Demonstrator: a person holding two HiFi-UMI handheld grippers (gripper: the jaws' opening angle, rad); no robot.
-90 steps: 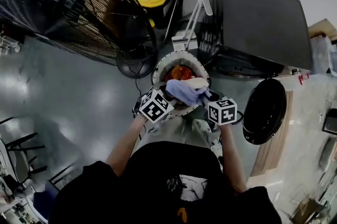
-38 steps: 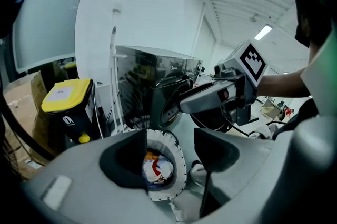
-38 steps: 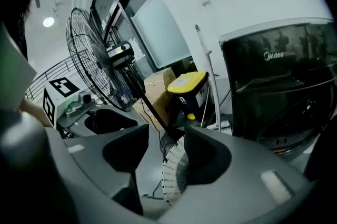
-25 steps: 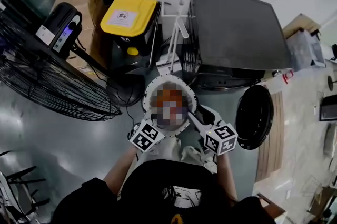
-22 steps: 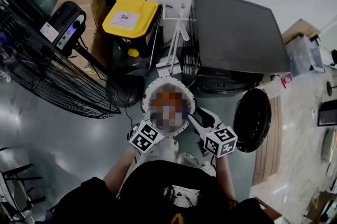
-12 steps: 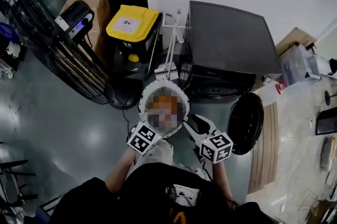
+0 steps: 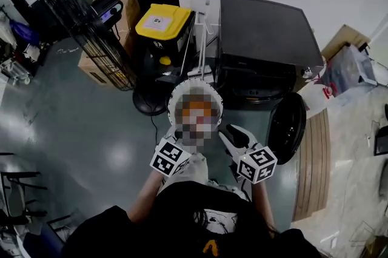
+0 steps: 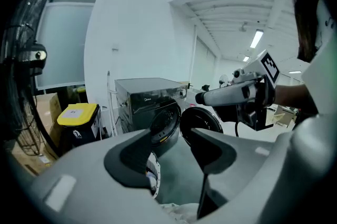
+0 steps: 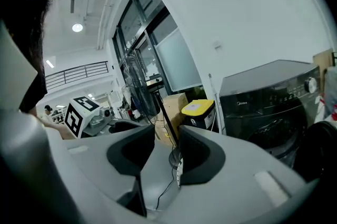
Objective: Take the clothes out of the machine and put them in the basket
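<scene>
The left gripper (image 8: pixel 171 153) and right gripper (image 9: pixel 162 157) are both held close to the person's body, jaws wide apart with nothing between them. Just ahead, the basket (image 7: pixel 173 99) sits on the floor, holding clothes (image 7: pixel 195 107) with orange on top. Beyond it stands the machine (image 7: pixel 267 33), its door (image 7: pixel 287 126) swung open.
</scene>
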